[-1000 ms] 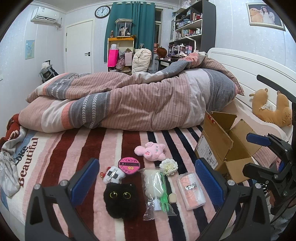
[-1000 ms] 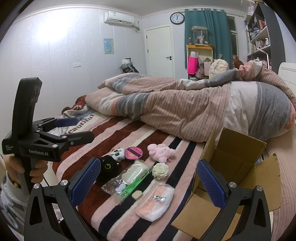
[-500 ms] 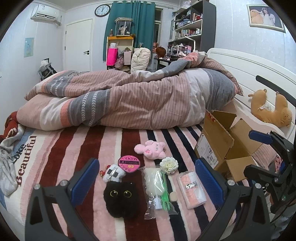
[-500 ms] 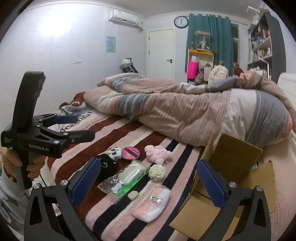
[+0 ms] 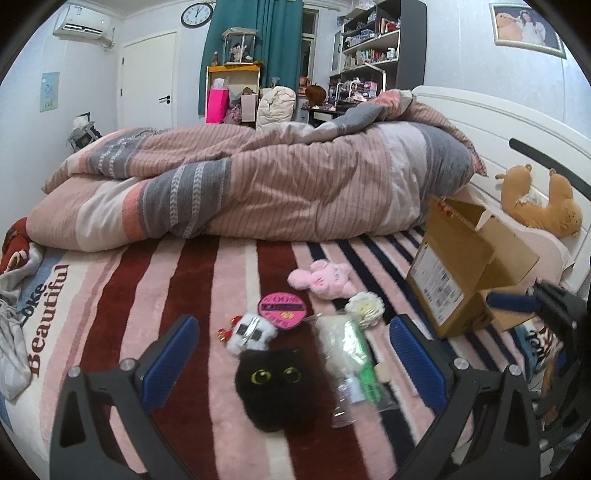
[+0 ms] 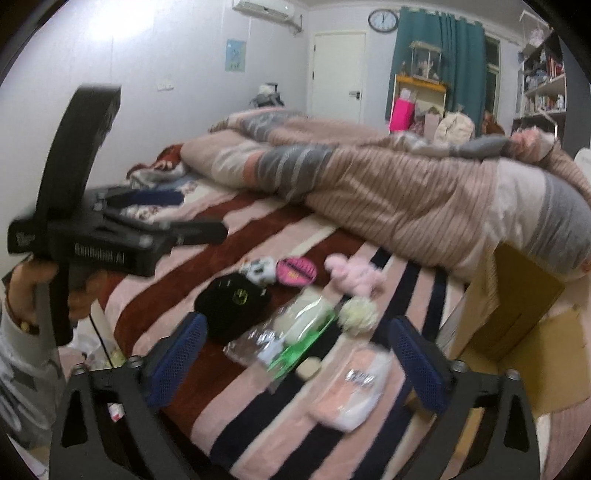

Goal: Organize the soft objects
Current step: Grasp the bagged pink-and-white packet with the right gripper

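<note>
Striped bed blanket [image 5: 236,280] carries the soft toys: black cat plush [image 5: 275,384] lies between the left claw [image 5: 295,354] fingers, both claws [image 6: 295,354] spread wide, empty, beside cardboard box [image 5: 458,266].

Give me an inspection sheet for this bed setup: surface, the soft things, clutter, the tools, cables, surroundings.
Surface: striped blanket on the bed, heaped duvet behind.
Job's things: black cat plush, pink plush, white plush, round pink patch, cream flower, clear bag with green card, peach packet, all loose on the blanket; open cardboard box to their right.
Clutter: brown bear by the headboard, grey cloth at left edge.
Grippers: left tool open, empty, above the cat plush; right tool open, empty.
Cables: nothing seen.
Surroundings: teal curtain, wall clock, shelves.
</note>
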